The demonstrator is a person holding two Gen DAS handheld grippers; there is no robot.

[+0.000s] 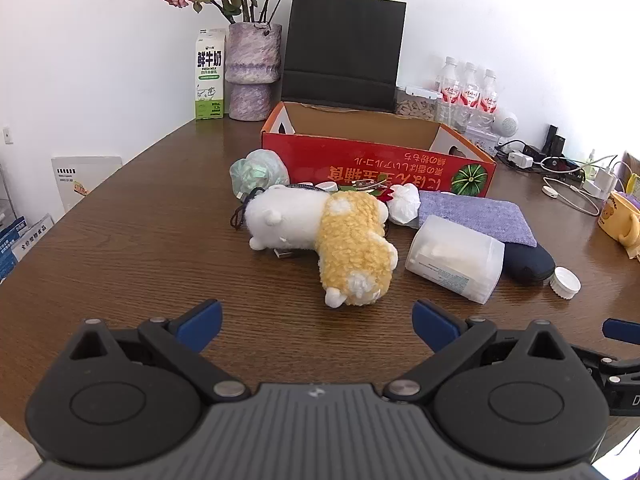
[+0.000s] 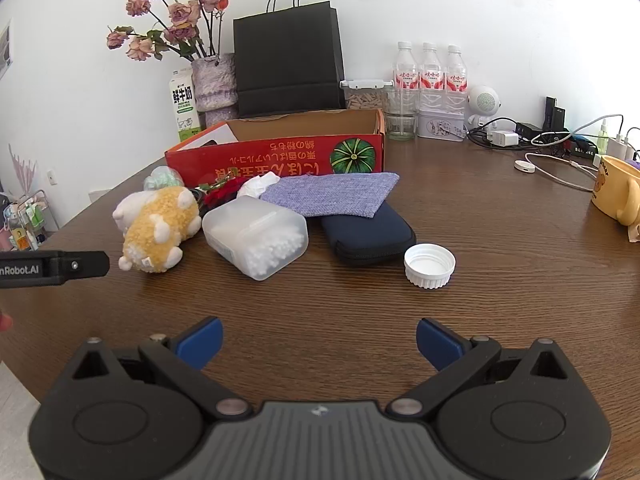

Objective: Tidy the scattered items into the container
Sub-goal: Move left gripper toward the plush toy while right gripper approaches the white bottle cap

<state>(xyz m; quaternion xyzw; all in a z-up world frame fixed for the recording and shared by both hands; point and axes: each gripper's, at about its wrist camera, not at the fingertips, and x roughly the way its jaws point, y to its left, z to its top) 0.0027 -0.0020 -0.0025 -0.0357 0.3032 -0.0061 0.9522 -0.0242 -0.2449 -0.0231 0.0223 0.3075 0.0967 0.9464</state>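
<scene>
Both grippers hang over the near edge of the brown wooden desk, jaws spread wide with nothing between them: the left gripper faces the plush toy, and the right gripper faces bare wood near the white cap. The left gripper's black side bar shows at the left edge of the right wrist view, printed with letters ending "nRobot.AI".

The red cardboard box stands open at the far middle of the desk. Its near wall carries yellow East Asian lettering printed upside down and a picture of a green pumpkin at its right end.

The scattered things lie just in front of the box. The white and yellow plush toy is on the left, with a pale green bundle behind it. To its right lies a clear plastic tub of cotton swabs on its side, then a purple cloth pouch resting partly on a dark blue zip case. The white cap sits alone, nearest on the right.

Against the far wall stand a milk carton reading "FRESH MILK" under large Chinese characters, a vase of dried roses, a black paper bag and three water bottles with red and white labels too small to read.
</scene>
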